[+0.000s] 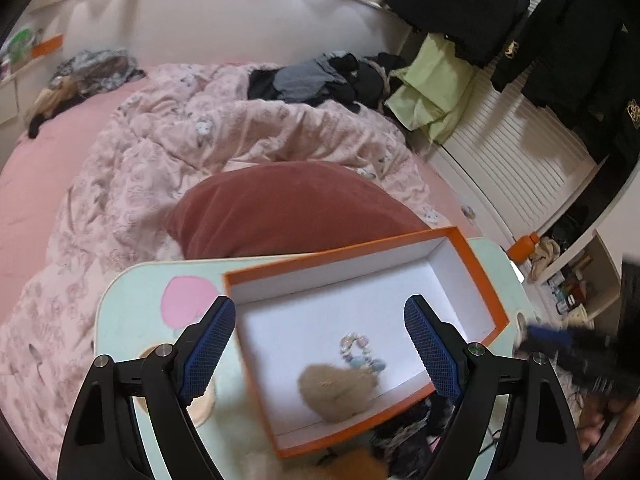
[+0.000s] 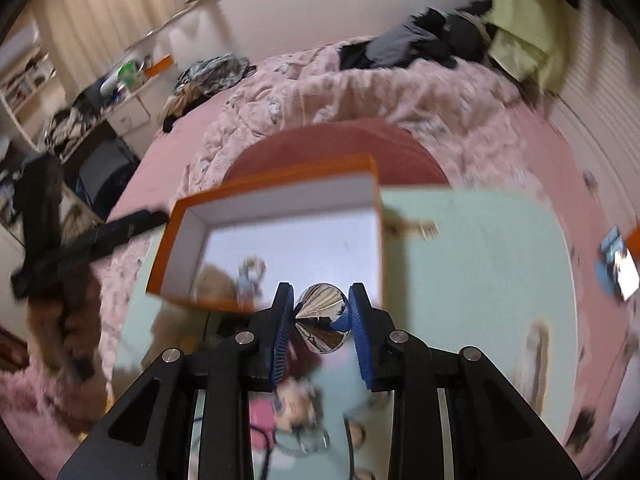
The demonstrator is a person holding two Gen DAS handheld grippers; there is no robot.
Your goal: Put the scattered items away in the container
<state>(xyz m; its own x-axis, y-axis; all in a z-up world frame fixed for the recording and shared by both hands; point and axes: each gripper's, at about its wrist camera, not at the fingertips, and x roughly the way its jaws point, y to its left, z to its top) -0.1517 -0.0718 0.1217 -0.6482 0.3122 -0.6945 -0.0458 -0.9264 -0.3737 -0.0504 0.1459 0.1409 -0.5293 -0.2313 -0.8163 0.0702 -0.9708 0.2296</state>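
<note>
A: Right gripper (image 2: 322,322) status?

B: Jaws are clamped on a shiny silver cone-shaped object (image 2: 320,320). The blue pads (image 2: 360,332) press on both of its sides. The object sits just short of the near rim of the orange box (image 2: 276,172), above the pale green table (image 2: 480,264).

A: Left gripper (image 1: 320,352) status?

B: Jaws are spread wide with nothing between the fingers (image 1: 212,340). It hangs over the near end of the orange box (image 1: 480,272), one finger outside the left wall, the other over the right wall.

A: Contents of the box?

B: A tan fluffy pompom (image 1: 338,394) lies on the white floor near the box's near wall. A pale beaded bracelet (image 1: 360,354) touches it on the far side. Both appear blurred in the right wrist view.

A: Position of the box?

B: It rests on the table (image 1: 132,320), tilted at an angle to the table edge. A pink heart mark (image 1: 186,302) is on the tabletop left of the box. A dark patterned item (image 1: 404,436), blurred, lies just outside the box's near right corner.

A: Beyond the box?

B: A dark red pillow (image 1: 288,208) lies directly behind it. A pink quilt (image 1: 192,148) lies beyond the pillow, with dark clothes (image 1: 320,80) at the far end.
</note>
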